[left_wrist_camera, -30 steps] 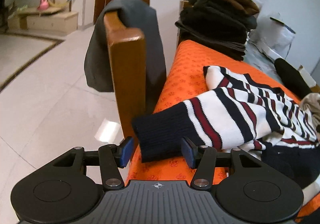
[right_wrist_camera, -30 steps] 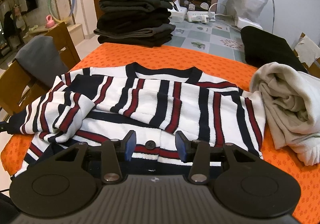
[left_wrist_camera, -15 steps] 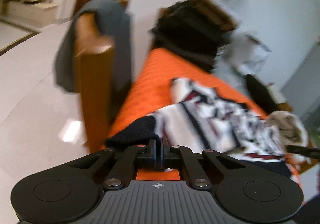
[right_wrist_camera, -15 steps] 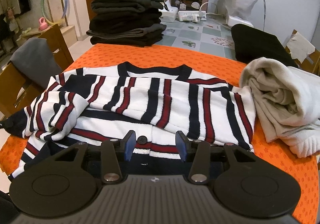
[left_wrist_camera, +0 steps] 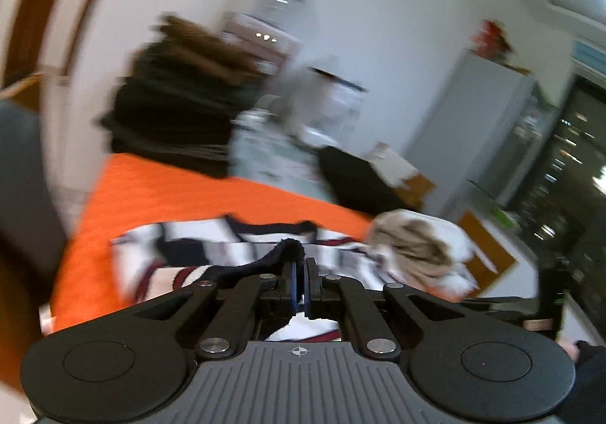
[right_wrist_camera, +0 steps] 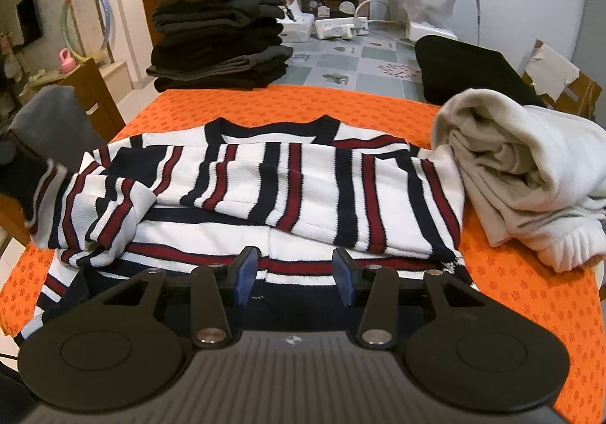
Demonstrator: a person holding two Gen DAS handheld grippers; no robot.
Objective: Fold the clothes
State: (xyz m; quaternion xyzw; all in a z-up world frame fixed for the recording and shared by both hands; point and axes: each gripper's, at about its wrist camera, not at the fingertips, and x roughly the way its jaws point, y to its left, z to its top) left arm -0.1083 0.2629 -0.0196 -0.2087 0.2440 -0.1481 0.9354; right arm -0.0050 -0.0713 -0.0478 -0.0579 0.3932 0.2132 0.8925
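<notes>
Your left gripper (left_wrist_camera: 299, 278) had its fingers clamped on the ribbed navy cuff (left_wrist_camera: 280, 253) of the striped knit sweater (right_wrist_camera: 303, 189), while your right gripper (right_wrist_camera: 295, 274) hung with fingers apart above its hem.

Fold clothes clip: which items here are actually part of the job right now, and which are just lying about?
In the job:
striped sweater
its navy cuff, pinched by the left gripper
right gripper, open at the hem

Lying about:
cream garment
folded dark stack
black item
power strip
</notes>
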